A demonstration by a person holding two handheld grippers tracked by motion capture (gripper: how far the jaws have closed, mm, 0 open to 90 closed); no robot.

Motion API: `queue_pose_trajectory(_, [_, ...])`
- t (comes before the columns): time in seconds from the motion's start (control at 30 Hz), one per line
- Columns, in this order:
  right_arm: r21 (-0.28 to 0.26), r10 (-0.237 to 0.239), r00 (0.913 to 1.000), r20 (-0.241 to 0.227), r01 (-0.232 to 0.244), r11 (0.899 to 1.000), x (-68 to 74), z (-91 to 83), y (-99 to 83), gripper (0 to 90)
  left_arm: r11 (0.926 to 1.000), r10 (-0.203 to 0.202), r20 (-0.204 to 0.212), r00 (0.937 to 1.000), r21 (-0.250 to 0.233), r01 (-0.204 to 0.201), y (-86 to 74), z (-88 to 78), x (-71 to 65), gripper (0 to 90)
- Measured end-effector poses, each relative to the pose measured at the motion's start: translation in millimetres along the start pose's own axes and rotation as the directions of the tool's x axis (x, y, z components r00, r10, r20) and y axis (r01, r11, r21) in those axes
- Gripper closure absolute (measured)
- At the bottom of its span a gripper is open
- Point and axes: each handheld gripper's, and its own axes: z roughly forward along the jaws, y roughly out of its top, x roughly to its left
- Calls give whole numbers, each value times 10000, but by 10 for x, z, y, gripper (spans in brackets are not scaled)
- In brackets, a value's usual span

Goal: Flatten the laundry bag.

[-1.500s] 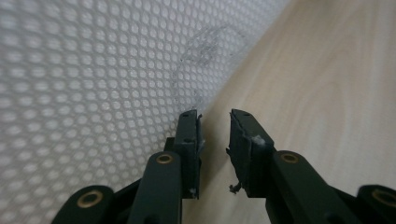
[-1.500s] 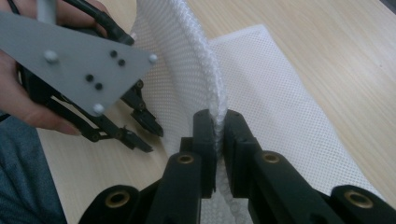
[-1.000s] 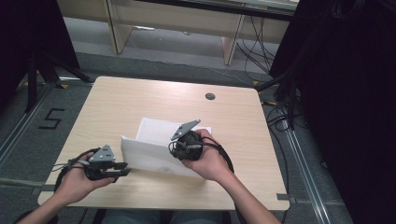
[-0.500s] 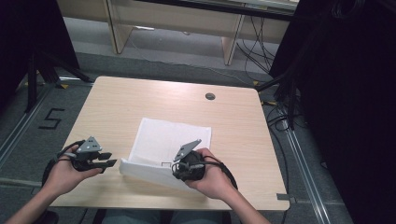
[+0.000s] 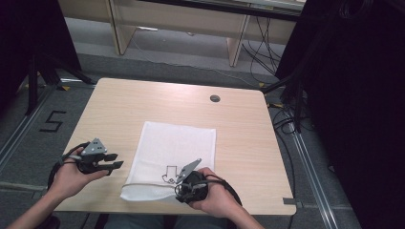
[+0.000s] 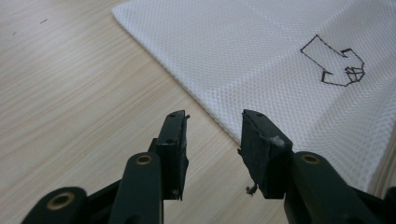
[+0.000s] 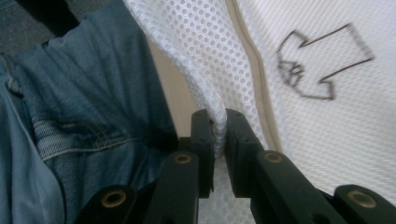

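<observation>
White mesh cloth (image 5: 174,148) with a black arrow outline lies flat on the table.

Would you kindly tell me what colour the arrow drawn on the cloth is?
Black, an outline only, on the white mesh cloth; the arrow shows best in the left gripper view.

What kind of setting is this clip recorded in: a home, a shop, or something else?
Most likely a lab or recording workspace, not a home. A bare wooden table with a cable port stands on grey floor marked with a taped number 5, loose cables trail beside it, and dark screens flank it.
</observation>
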Motion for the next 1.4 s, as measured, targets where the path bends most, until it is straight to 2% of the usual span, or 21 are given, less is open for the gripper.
queue_pose_trajectory(0.07, [222,215,9995,-231,-210,9995,31,75,-63,834,9997,207,330,9992,-138,-202,29,23,-64,601])
queue_pose_trajectory(0.1, [225,74,9995,-315,-67,9997,26,93,-81,834,9991,397,427,9983,-157,-391,40,26,-87,599])
queue_pose_trajectory(0.23, [507,374,9983,-457,-351,9981,50,154,-142,833,9988,473,854,9952,-192,-459,65,80,-200,595])
queue_pose_trajectory(0.33, [624,316,9989,-345,-295,9976,29,182,-171,833,9975,698,1121,9912,-164,-684,85,128,-269,588])
queue_pose_trajectory(0.43, [784,572,9977,-368,-542,9954,29,194,-188,828,9965,807,1315,9880,122,-830,84,172,-331,580])
queue_pose_trajectory(0.57, [782,547,9972,-510,-506,9957,38,199,-216,786,9949,922,1582,9831,268,-977,68,208,-398,579])
queue_pose_trajectory(0.6, [740,413,9974,-594,-368,9966,31,193,-226,750,9912,1200,1574,9802,364,-1271,68,216,-415,579])
queue_pose_trajectory(0.67, [386,665,9943,-828,-634,9972,45,169,-234,678,9947,907,1720,9809,314,-975,56,235,-449,577])
queue_pose_trajectory(0.73, [27,1047,9887,-1070,-1050,9945,59,124,-235,634,9911,1185,1713,9781,390,-1270,59,240,-452,574])
queue_pose_trajectory(0.77, [-67,1218,9864,-1106,-1233,9924,55,87,-242,621,9921,1059,1812,9777,466,-1161,53,244,-471,573])
queue_pose_trajectory(0.83, [-449,1236,9849,-1209,-1298,9905,37,16,-255,600,9890,1238,1886,9742,562,-1365,51,255,-491,573])
queue_pose_trajectory(0.93, [-1140,1375,9866,-880,-1471,9825,-10,-103,-291,584,9894,1149,1961,9738,647,-1298,42,297,-539,574])
queue_pose_trajectory(1.0, [-1627,2006,9761,-831,-2119,9637,-44,-186,-304,579,9852,1316,2075,9693,809,-1511,39,319,-548,575])
queue_pose_trajectory(1.07, [-1900,2405,9687,-615,-2479,9500,-145,-245,-338,580,9819,1363,2168,9666,997,-1608,29,343,-562,577])
queue_pose_trajectory(1.13, [-1939,3179,9475,-331,-3182,9280,-246,-267,-387,619,9764,1520,2185,9639,1179,-1807,24,362,-563,579])
queue_pose_trajectory(1.17, [-1862,3192,9477,41,-3129,9314,-309,-264,-419,654,9753,1538,2272,9616,1210,-1846,22,369,-568,580])
queue_pose_trajectory(1.2, [-1554,3427,9382,487,-3318,9304,-352,-260,-449,691,9810,1253,2289,9653,1168,-1551,10,389,-590,581])
queue_pose_trajectory(1.27, [-1124,3561,9290,1005,-3450,9318,-425,-233,-509,763,9716,1571,2325,9598,1380,-1924,13,399,-576,592])
queue_pose_trajectory(1.3, [-944,3537,9278,1190,-3441,9342,-461,-215,-537,796,9707,1521,2382,9592,1465,-1903,10,404,-585,599])
queue_pose_trajectory(1.33, [-785,3627,9234,1257,-3552,9315,-488,-199,-560,817,9504,1980,2530,9470,1870,-2486,24,395,-551,613])
queue_pose_trajectory(1.4, [-522,3791,9143,1429,-3756,9253,-531,-166,-594,855,9485,1969,2579,9459,1940,-2503,24,419,-563,648])
